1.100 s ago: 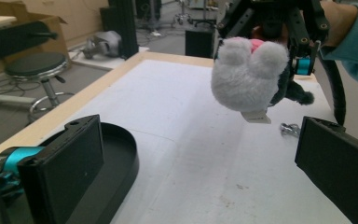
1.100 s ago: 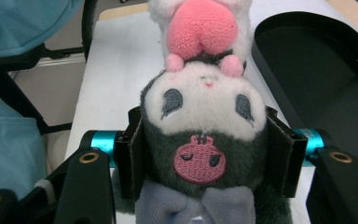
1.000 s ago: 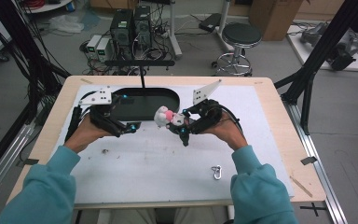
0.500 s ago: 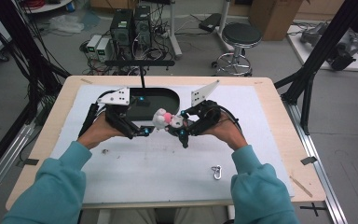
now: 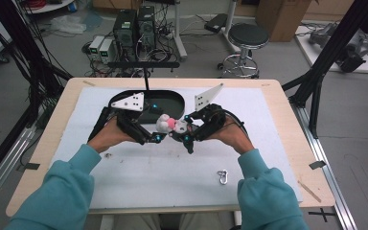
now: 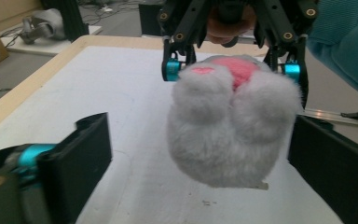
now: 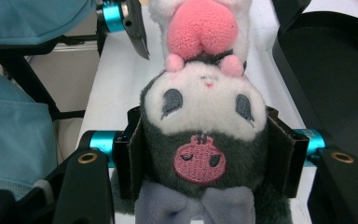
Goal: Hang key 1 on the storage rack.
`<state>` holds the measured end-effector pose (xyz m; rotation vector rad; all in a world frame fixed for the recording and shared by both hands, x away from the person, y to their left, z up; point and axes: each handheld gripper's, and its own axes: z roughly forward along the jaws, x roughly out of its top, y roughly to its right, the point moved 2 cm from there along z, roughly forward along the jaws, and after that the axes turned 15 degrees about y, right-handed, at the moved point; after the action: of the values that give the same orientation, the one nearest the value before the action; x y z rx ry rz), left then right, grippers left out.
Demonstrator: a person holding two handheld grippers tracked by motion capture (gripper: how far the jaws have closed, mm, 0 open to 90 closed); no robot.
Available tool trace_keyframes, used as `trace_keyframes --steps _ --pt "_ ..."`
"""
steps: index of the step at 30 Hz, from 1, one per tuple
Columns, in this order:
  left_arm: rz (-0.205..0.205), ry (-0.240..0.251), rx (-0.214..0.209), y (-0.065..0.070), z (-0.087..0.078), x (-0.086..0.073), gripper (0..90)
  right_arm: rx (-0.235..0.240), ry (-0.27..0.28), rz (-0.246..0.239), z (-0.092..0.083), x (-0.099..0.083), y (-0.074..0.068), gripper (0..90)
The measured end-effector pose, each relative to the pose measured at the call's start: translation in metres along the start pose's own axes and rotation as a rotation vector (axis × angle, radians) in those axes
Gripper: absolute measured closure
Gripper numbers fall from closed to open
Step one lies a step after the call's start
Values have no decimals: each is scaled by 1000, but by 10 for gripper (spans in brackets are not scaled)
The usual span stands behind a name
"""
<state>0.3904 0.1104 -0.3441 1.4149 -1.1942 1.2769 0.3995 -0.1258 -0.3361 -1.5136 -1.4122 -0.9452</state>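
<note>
High view, taken from left to right around the small grey-and-white plush toy with a pink heart (image 5: 169, 124): the left tool (image 5: 154, 138) sits just left of the toy, jaws spread wide and holding nothing. In the left gripper view those jaws stand either side of the toy's fluffy white end without touching it. The toy hangs above the white-covered wooden desk (image 5: 139, 175), just in front of the black oval tray (image 5: 175, 98). The right tool (image 5: 187, 139), just right of the toy, is clamped on its dark head, as the right gripper view (image 7: 200, 154) shows. The toy's long axis runs tool to tool, so the left one is likeliest to close next. A small metal carabiner (image 5: 223, 177) lies well right of the toy, near the desk's front edge; open room lies all around.
</note>
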Motion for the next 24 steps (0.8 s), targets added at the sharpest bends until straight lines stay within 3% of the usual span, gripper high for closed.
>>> trace_keyframes --steps 8,12,16,24 --pt "-3 -10 -25 0 2 -1 166 13 -1 -2 3 0 0 410" --pt "16 -16 -39 0 2 0 263 18 -7 -8 4 -1 -1 410" --pt "36 -21 -73 2 1 1 448 11 -10 -4 4 -1 0 409" --pt "33 -30 -81 3 1 1 505 17 -14 0 4 -2 1 409"
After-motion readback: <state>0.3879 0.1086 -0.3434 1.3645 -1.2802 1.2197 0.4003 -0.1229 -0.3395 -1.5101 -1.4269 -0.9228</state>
